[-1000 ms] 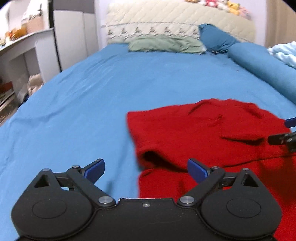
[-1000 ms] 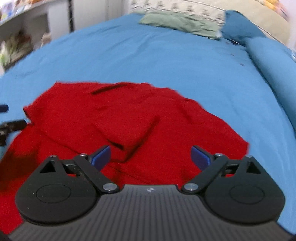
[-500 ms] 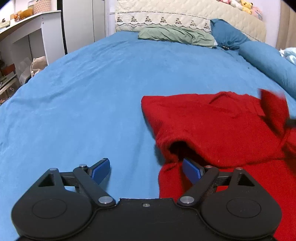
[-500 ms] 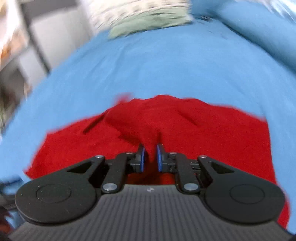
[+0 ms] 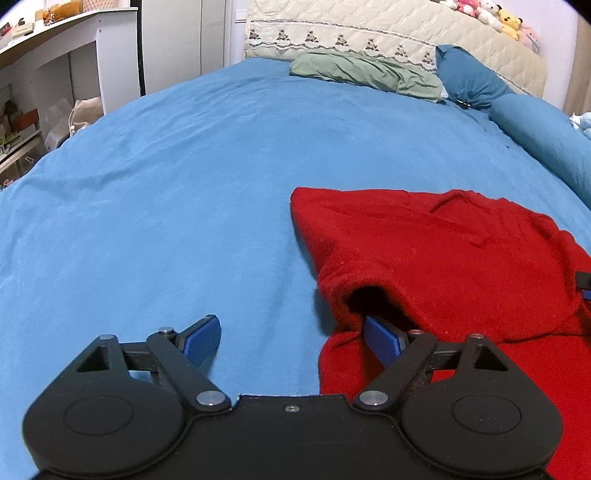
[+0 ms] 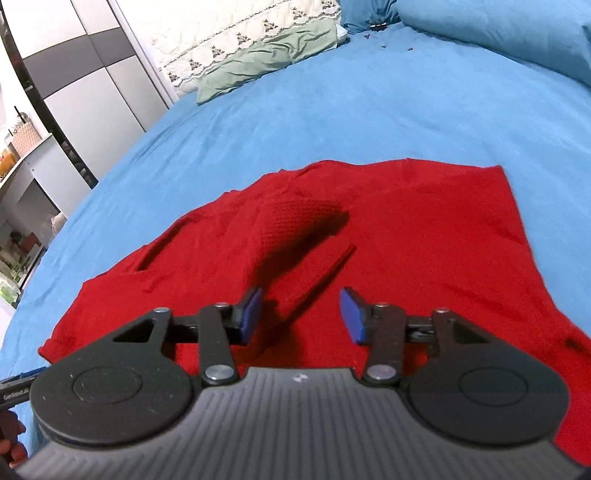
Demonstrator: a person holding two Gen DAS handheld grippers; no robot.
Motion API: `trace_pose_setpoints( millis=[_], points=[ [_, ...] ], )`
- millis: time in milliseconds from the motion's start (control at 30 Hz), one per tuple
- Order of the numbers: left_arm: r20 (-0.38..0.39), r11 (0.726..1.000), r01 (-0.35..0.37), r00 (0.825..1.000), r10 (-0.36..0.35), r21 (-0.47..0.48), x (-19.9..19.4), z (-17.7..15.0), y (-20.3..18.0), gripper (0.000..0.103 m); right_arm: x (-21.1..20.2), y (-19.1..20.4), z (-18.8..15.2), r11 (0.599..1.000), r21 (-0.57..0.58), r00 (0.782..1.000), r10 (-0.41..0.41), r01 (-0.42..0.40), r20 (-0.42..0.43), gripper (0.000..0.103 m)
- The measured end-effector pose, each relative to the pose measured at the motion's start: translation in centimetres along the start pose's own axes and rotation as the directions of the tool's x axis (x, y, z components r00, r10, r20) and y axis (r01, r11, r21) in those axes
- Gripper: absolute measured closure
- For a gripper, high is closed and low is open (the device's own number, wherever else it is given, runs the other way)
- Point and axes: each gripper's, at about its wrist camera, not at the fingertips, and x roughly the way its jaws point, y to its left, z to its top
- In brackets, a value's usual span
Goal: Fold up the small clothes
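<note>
A red knit garment [image 5: 443,251] lies partly folded on the blue bed sheet [image 5: 184,192]. In the left wrist view its folded left edge forms an open pocket by my left gripper [image 5: 291,341], which is open, with its right finger at that fold and its left finger over bare sheet. In the right wrist view the garment [image 6: 388,229] spreads flat with a folded ridge in the middle. My right gripper [image 6: 301,314] is open just above it and holds nothing.
A green pillow [image 5: 365,74], a blue pillow [image 5: 469,81] and a blue bolster [image 5: 543,136] lie at the bed's head by a quilted headboard [image 5: 388,33]. White shelves [image 5: 55,74] and a wardrobe [image 6: 85,74] stand to the left of the bed.
My right gripper was open, shut on a fold of the red garment, carried it, and has now let go and opened. My left gripper moved slightly closer to the garment's left fold.
</note>
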Motion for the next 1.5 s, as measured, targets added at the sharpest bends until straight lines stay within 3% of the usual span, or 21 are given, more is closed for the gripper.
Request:
trace_pose_setpoints(
  millis=[167,267,300,367,500,567,633,767,867,967,1000,1033,1100,1167,1267,1433,1500],
  points=[
    [0.004,1.0,-0.01,1.0,0.01,0.024,0.2,-0.1,-0.3,0.016,0.5,-0.1,0.1,0.999,0.04,1.0,-0.015,0.015,0.006,0.056],
    [0.006,0.999,-0.014,1.0,0.014,0.037,0.5,-0.2,-0.3,0.019,0.9,0.0,0.2,0.998,0.048,0.999,-0.039,0.039,0.004,0.071],
    [0.011,0.999,-0.018,1.0,0.017,0.042,0.5,-0.2,-0.4,0.02,1.0,0.0,0.3,0.998,0.041,0.999,-0.054,0.054,0.003,0.084],
    [0.015,0.999,-0.021,1.0,0.02,0.047,0.5,-0.2,-0.4,0.022,1.1,0.4,0.8,0.997,0.03,0.998,-0.07,0.07,0.006,0.083],
    [0.023,0.999,-0.023,0.999,0.022,0.031,0.6,-0.2,-0.2,0.03,-2.0,0.8,2.7,0.996,0.022,0.989,-0.089,0.087,0.119,0.083],
    [0.025,1.0,-0.018,1.0,0.017,0.019,0.7,-0.2,-0.1,0.035,-5.1,0.1,3.6,0.996,0.046,0.975,-0.088,0.081,0.203,0.084],
    [0.025,1.0,-0.016,1.0,0.015,0.019,0.7,-0.2,-0.2,0.037,-7.3,-0.9,3.5,0.989,0.027,0.953,-0.144,0.142,0.265,0.083],
    [0.014,0.998,-0.028,1.0,0.027,0.057,0.7,-0.4,-0.8,0.045,-6.4,-3.4,0.6,0.975,-0.078,0.967,-0.195,0.21,0.165,0.083],
    [-0.024,0.998,-0.02,0.999,0.021,0.058,0.1,-0.3,-0.6,0.05,-6.2,-4.1,-1.3,0.976,-0.094,0.967,-0.177,0.196,0.181,0.083],
    [-0.033,0.998,0.025,0.999,-0.023,0.057,-1.7,-0.1,-0.3,0.056,-7.1,-4.2,-2.1,0.975,-0.1,0.965,-0.174,0.196,0.196,0.073],
    [-0.012,0.997,0.034,0.999,-0.033,0.073,-2.3,-0.1,-0.7,0.052,-7.3,-3.7,-2.4,0.968,-0.112,0.961,-0.203,0.226,0.189,0.055],
    [0.013,0.995,0.044,0.999,-0.045,0.094,-3.0,0.1,-1.1,0.048,-7.5,-3.2,-2.4,0.957,-0.129,0.954,-0.233,0.259,0.187,0.03],
    [0.065,0.99,0.077,0.994,-0.085,0.122,-3.6,0.5,-2.3,0.035,-8.8,-2.1,-3.3,0.94,-0.18,0.934,-0.236,0.289,0.267,0.01],
    [0.096,0.981,0.135,0.984,-0.148,0.137,-3.4,1.1,-3.5,0.032,-9.3,-0.9,-3.3,0.939,-0.232,0.934,-0.177,0.255,0.311,0.006],
    [0.081,0.971,0.211,0.972,-0.221,0.114,-2.1,1.0,-4.5,0.032,-7.3,0.5,-2.7,0.94,-0.283,0.96,-0.116,0.189,0.256,0.006],
    [-0.02,0.969,0.225,0.974,-0.224,0.098,0.7,-0.5,-4.4,0.033,-2.8,-0.7,-2.5,0.943,-0.236,0.968,-0.204,0.235,0.147,0.006],
    [-0.019,0.969,0.229,0.973,-0.229,0.089,0.9,-0.7,-4.1,0.033,-2.6,-2.2,-3.0,0.954,-0.207,0.972,-0.194,0.219,0.134,0.006]
  ],
)
